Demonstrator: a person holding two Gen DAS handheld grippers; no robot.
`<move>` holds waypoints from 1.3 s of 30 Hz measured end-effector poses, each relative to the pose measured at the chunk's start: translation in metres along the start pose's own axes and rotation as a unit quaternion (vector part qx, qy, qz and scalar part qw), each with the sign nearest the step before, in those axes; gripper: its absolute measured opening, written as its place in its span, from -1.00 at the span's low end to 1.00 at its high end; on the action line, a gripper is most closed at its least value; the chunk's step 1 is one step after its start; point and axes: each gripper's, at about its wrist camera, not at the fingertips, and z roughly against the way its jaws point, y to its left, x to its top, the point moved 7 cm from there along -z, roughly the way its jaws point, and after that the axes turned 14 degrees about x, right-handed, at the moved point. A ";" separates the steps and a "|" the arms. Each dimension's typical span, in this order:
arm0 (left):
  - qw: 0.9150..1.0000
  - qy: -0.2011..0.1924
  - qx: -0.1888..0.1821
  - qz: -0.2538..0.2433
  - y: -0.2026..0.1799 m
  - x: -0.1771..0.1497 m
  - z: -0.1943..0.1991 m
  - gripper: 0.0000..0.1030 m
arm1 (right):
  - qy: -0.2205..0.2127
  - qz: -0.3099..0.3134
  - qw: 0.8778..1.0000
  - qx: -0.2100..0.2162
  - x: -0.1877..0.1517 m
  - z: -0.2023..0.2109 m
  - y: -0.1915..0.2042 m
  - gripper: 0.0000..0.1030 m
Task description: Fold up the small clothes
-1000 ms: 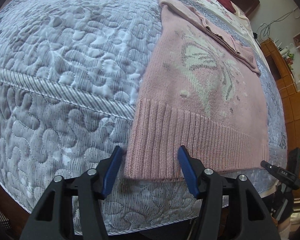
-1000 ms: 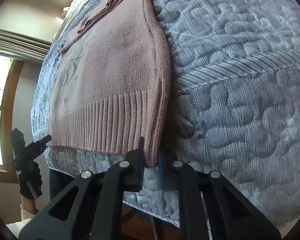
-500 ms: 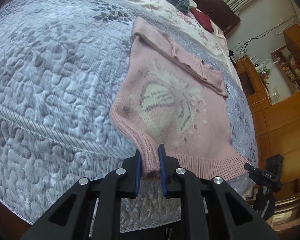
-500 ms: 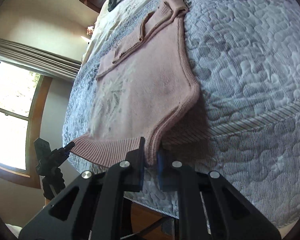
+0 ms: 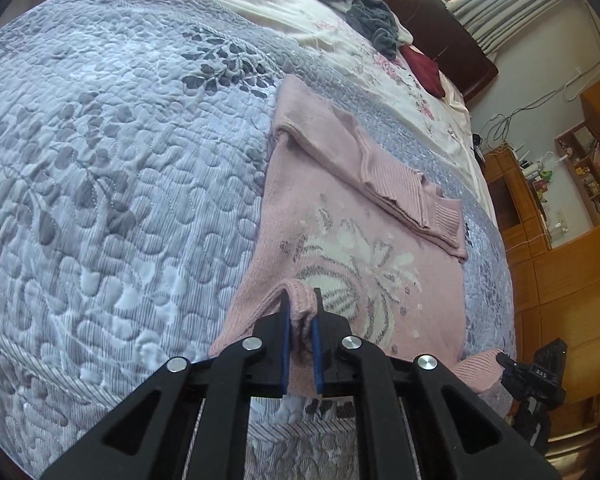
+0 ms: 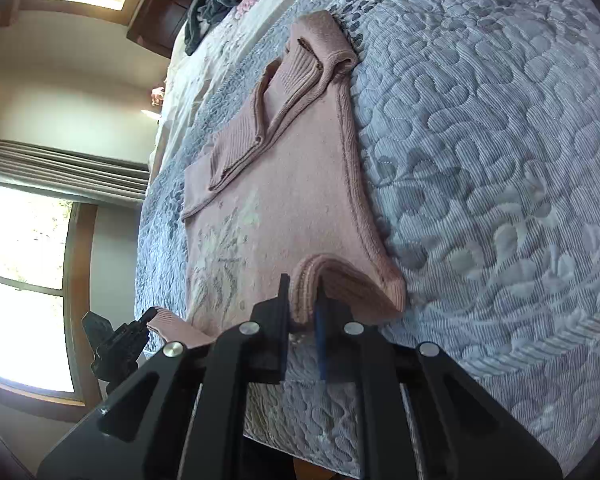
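A small pink knit sweater with a white flower pattern lies on a grey-blue quilted bedspread, both sleeves folded across its chest. My left gripper is shut on the ribbed hem at one bottom corner, lifted off the quilt. In the right wrist view the same sweater stretches away from me, and my right gripper is shut on the other hem corner, also raised. Each gripper appears at the edge of the other's view, the right gripper and the left gripper.
A dark grey garment and a dark red one lie on the floral sheet near the wooden headboard. Wooden shelves stand beyond the bed. A curtained window is on the other side.
The left gripper closed on the hem a second ago. Both grippers have since lifted the hem off the bed's front edge and carried it forward over the sweater's body.
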 end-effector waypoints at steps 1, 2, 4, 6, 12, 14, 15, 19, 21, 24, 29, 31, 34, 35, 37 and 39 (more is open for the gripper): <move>1.000 0.003 0.002 0.001 0.000 0.003 -0.007 -0.84 | 0.001 -0.006 1.000 -0.007 0.006 -0.005 -0.004 -0.82; 1.000 0.006 0.006 0.000 0.001 0.006 -0.014 -0.84 | 0.002 -0.013 1.000 -0.012 0.013 -0.011 -0.008 -0.82; 1.000 0.012 0.018 -0.002 0.002 0.011 -0.027 -0.84 | 0.008 -0.026 0.999 -0.020 0.023 -0.022 -0.015 -0.82; 0.999 0.023 0.023 0.002 0.004 0.015 -0.040 -0.83 | 0.017 -0.035 0.999 -0.032 0.032 -0.034 -0.022 -0.82; 0.998 0.048 0.021 0.022 0.012 0.027 -0.064 -0.68 | 0.039 -0.061 0.996 -0.050 0.051 -0.058 -0.040 -0.76; 0.998 0.045 0.026 0.030 0.019 0.033 -0.061 -0.28 | 0.044 -0.063 0.996 -0.044 0.053 -0.059 -0.041 -0.72; 0.998 0.041 0.030 0.034 0.024 0.036 -0.057 -0.17 | 0.044 -0.060 0.996 -0.040 0.054 -0.057 -0.040 -0.71; 0.999 0.031 0.009 0.033 0.036 0.044 -0.041 -0.14 | 0.022 -0.038 0.998 -0.051 0.060 -0.039 -0.037 0.07; 1.000 0.021 0.013 0.012 0.036 0.044 -0.032 -0.14 | 0.014 -0.020 0.998 -0.054 0.063 -0.028 -0.034 0.05; 1.000 0.004 0.015 -0.024 0.026 0.044 -0.020 -0.04 | 0.013 0.025 0.998 -0.064 0.066 -0.020 -0.021 0.02; 0.991 -0.025 0.044 -0.126 -0.013 0.040 -0.016 0.20 | 0.056 0.158 0.978 -0.126 0.061 -0.039 0.012 0.06; 0.983 -0.026 0.067 -0.171 -0.029 0.035 -0.025 0.25 | 0.084 0.204 0.962 -0.162 0.057 -0.056 0.018 0.09; 0.970 -0.022 0.101 -0.221 -0.040 0.028 -0.041 0.25 | 0.119 0.239 0.943 -0.200 0.051 -0.077 0.012 0.11; 0.967 -0.020 0.108 -0.230 -0.042 0.026 -0.046 0.25 | 0.125 0.241 0.939 -0.209 0.051 -0.083 0.007 0.11; 0.963 -0.014 0.117 -0.242 -0.042 0.021 -0.056 0.25 | 0.136 0.241 0.934 -0.224 0.050 -0.092 -0.002 0.11; 0.960 -0.008 0.125 -0.249 -0.041 0.018 -0.064 0.25 | 0.143 0.242 0.931 -0.231 0.047 -0.098 -0.009 0.11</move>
